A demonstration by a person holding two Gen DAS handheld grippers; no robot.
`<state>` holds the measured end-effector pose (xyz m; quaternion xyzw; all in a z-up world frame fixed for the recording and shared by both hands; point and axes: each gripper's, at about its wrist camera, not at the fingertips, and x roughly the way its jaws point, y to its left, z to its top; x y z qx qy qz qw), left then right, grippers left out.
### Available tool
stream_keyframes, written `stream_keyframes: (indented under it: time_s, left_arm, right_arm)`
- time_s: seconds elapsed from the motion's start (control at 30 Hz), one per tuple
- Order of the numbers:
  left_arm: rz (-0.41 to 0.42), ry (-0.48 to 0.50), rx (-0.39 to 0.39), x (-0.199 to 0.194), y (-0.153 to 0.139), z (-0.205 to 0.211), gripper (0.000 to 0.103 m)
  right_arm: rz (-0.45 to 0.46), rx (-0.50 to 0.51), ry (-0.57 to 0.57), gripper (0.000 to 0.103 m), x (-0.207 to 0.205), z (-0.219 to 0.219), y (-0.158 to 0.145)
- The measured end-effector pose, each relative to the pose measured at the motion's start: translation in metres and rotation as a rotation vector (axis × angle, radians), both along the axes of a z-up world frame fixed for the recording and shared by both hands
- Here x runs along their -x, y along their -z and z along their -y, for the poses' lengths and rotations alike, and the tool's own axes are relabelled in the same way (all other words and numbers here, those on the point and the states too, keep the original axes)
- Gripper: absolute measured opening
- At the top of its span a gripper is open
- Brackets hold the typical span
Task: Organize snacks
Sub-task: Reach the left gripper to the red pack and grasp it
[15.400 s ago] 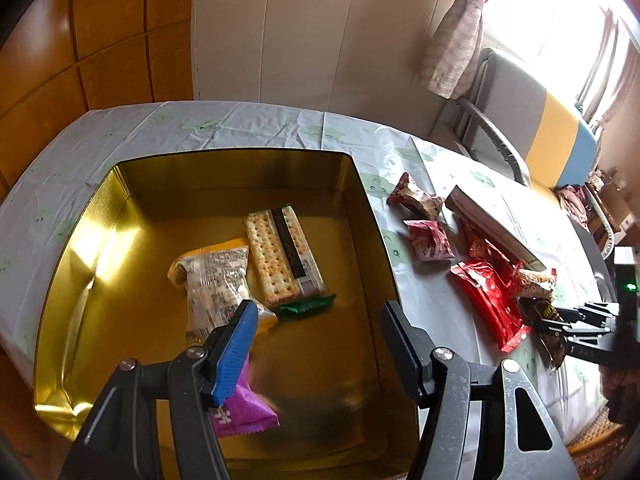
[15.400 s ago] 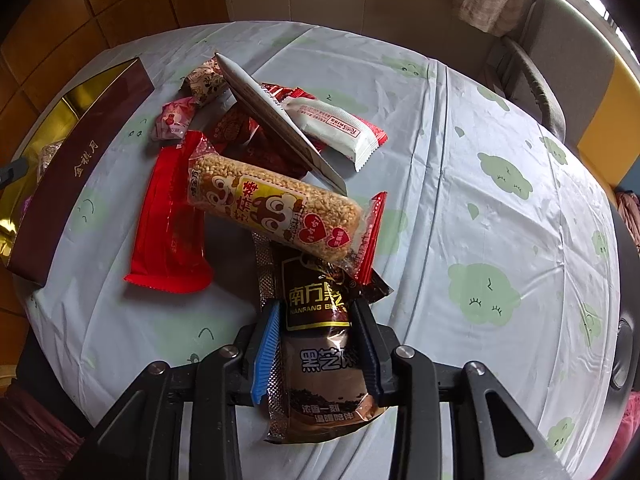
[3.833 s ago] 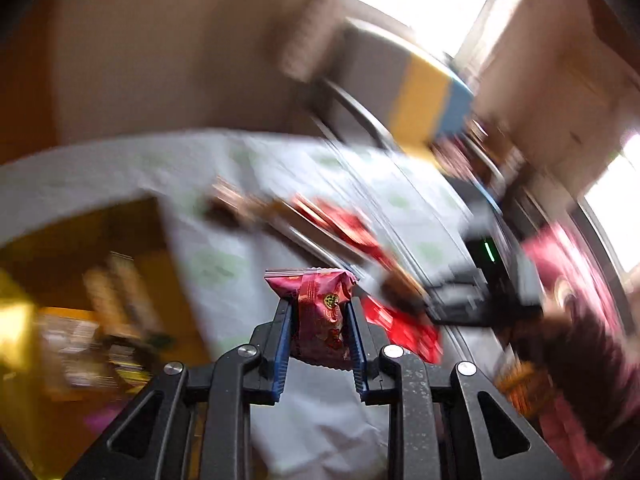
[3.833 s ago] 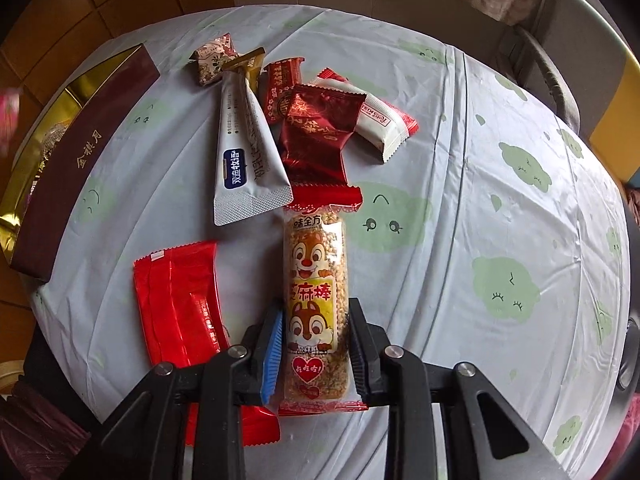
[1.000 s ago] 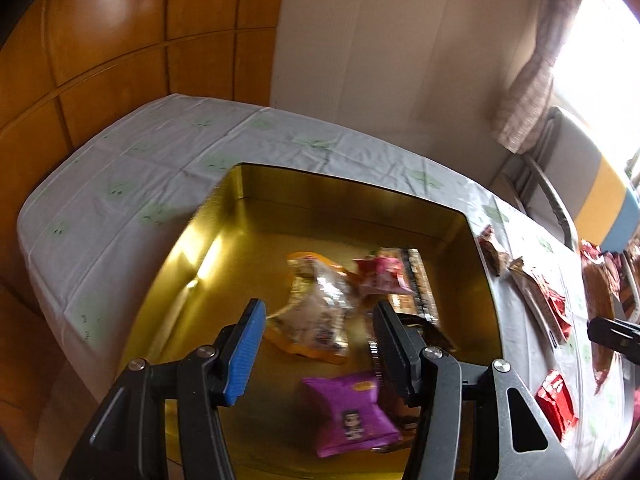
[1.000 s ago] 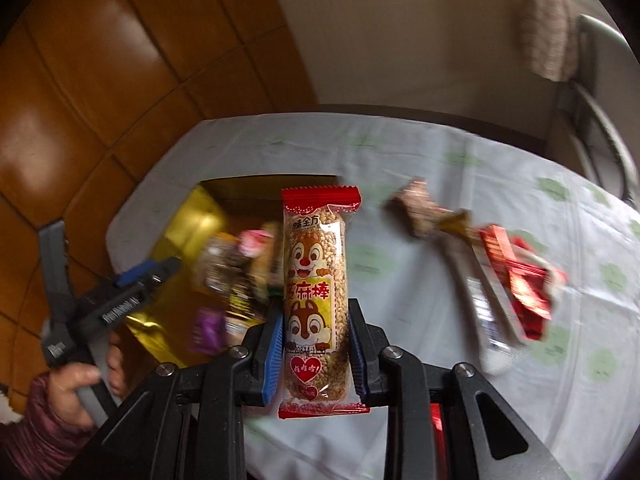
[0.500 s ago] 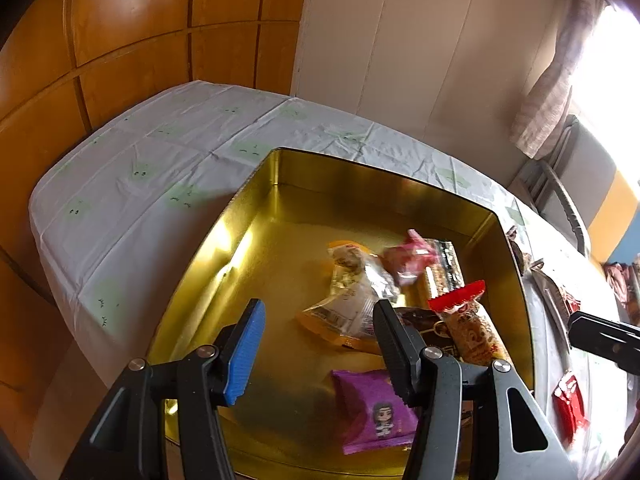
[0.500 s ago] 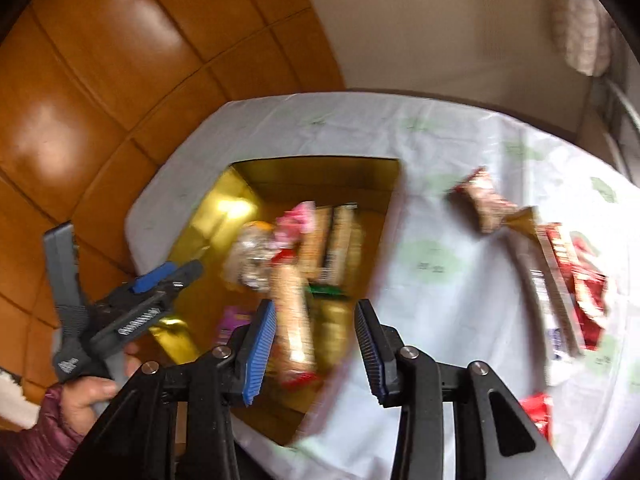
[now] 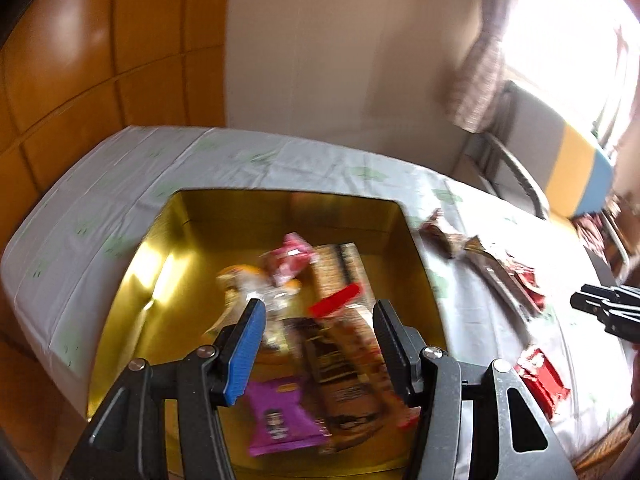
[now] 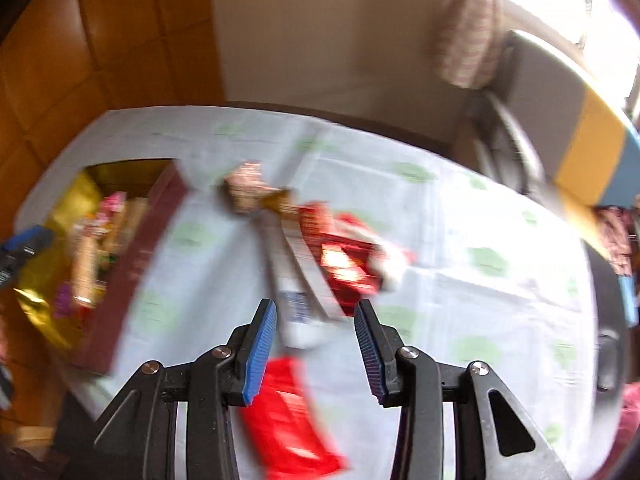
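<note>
A gold tin (image 9: pixel 280 208) on the table holds several snacks: a pink packet (image 9: pixel 290 258), a purple packet (image 9: pixel 280 424), a brown packet (image 9: pixel 340 384) and the chipmunk cereal bar (image 9: pixel 352 320). My left gripper (image 9: pixel 318 312) is open and empty above the tin. My right gripper (image 10: pixel 316 324) is open and empty above the snack pile: a white pouch (image 10: pixel 294 300), dark red packets (image 10: pixel 344 264) and a red packet (image 10: pixel 292 416). The tin (image 10: pixel 52 216) shows at the left of the right wrist view. Both views are blurred.
The tin's maroon side (image 10: pixel 136 272) faces the pile. More loose snacks (image 9: pixel 504 272) lie right of the tin, and a red packet (image 9: pixel 540 376) lies near the table edge. A chair (image 10: pixel 560 152) stands behind the table, and a wood wall (image 9: pixel 100 60) at left.
The cereal bar dropped from my right gripper and now lies in the tin. My right gripper has swung right, away from the tin, to above the snack pile. My left gripper shifted slightly.
</note>
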<state>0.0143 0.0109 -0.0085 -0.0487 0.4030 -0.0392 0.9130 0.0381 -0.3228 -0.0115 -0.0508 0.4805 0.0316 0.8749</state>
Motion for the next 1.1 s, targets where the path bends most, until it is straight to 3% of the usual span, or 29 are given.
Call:
stream_keyframes:
  time_s: [0.17, 0.3, 0.73, 1.1]
  left_arm:
    - [0.03, 0.108, -0.01, -0.001, -0.013, 0.037, 0.058]
    - [0.03, 0.192, -0.027, -0.002, -0.015, 0.068, 0.059]
    - [0.017, 0.389, -0.047, 0.0, -0.015, 0.149, 0.059]
    - [-0.033, 0.447, -0.08, 0.007, 0.0, 0.167, 0.063]
  right_arm:
    - [-0.007, 0.044, 0.116, 0.041, 0.007, 0.059, 0.02]
    - [-0.052, -0.028, 0.21, 0.041, 0.013, 0.095, 0.042]
    - [-0.071, -0.138, 0.148, 0.041, 0.006, 0.088, 0.049]
    - [-0.101, -0.208, 0.103, 0.043, 0.002, 0.086, 0.05]
